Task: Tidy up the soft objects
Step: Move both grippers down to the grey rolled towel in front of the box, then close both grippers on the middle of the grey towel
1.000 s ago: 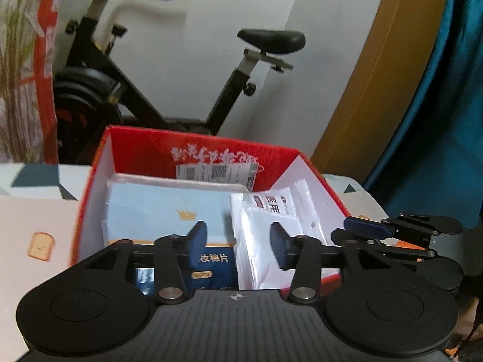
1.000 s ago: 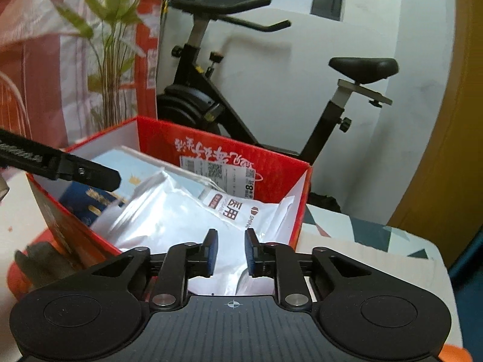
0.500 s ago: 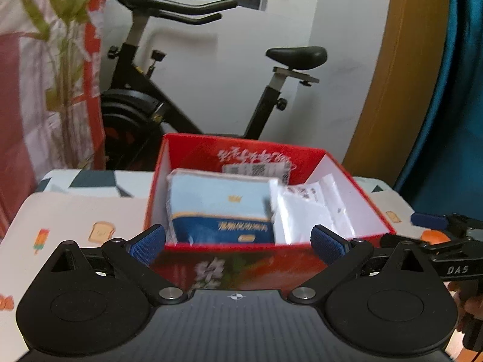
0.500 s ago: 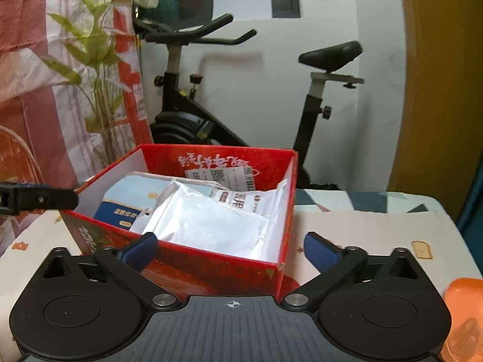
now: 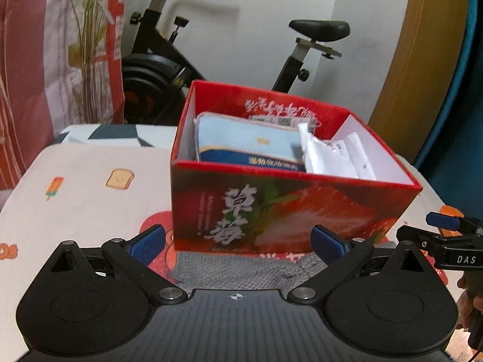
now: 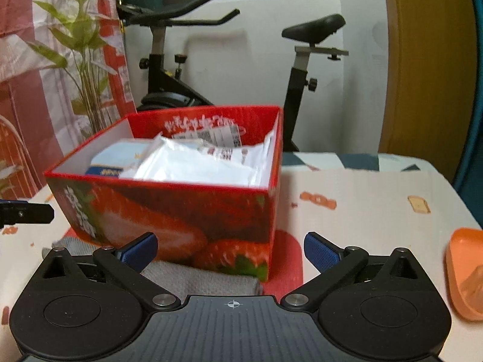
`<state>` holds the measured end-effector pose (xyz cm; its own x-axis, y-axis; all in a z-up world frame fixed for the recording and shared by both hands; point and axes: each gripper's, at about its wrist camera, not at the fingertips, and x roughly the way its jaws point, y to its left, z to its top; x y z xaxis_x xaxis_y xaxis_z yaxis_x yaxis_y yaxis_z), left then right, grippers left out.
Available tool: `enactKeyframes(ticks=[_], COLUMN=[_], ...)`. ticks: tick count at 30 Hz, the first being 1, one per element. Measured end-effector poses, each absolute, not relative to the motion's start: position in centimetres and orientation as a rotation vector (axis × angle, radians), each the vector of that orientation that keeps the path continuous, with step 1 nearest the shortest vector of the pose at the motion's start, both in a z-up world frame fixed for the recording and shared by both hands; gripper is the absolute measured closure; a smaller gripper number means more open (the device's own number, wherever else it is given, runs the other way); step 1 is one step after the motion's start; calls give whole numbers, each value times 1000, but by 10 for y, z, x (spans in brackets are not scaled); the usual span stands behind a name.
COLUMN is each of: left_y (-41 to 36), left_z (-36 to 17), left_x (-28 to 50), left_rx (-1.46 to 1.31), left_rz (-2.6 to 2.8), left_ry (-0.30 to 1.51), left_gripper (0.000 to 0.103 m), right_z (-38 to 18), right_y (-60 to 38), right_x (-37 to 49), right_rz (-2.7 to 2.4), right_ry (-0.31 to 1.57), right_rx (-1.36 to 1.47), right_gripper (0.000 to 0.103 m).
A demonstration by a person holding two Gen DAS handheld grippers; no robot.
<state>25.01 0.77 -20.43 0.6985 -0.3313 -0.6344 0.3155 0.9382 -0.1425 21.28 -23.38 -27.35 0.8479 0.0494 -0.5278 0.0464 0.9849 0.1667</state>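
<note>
Both grippers, the left gripper (image 5: 237,241) and the right gripper (image 6: 231,249), stood wide open and empty before the red box (image 5: 289,211) holding the packets, so the grey cloth (image 5: 241,268) beneath them wanted a low, square pinch.

Surface: a table (image 5: 81,175) lay under a cream cloth printed with toast, ice lollies and a big red patch, with a dark geometric band along its far edge.
Landmark: the red strawberry box (image 5: 271,211) sat open-topped on the cloth, squarely on the red patch.
Front of the box: a grey towel (image 6: 199,279) lay flat, its far edge touching the box's base.
Right of the box: an orange dish (image 6: 466,271) rested well apart, by the table's right edge.
</note>
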Motion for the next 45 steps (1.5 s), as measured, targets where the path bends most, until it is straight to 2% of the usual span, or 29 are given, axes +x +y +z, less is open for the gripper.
enactKeyframes(ticks=[25,45], left_y=[19,5], left_z=[-278,-284], left_x=[273,261], left_rx=[-13,50], left_rz=[-272,-244], left_ry=[881,820], left_gripper=[0,0], right_z=[-349,-358], right_y=[-225,-219], right_x=[233,239], right_rz=[10,-13], right_ry=[663,687], right_rx=[209,174], right_gripper=[1,0])
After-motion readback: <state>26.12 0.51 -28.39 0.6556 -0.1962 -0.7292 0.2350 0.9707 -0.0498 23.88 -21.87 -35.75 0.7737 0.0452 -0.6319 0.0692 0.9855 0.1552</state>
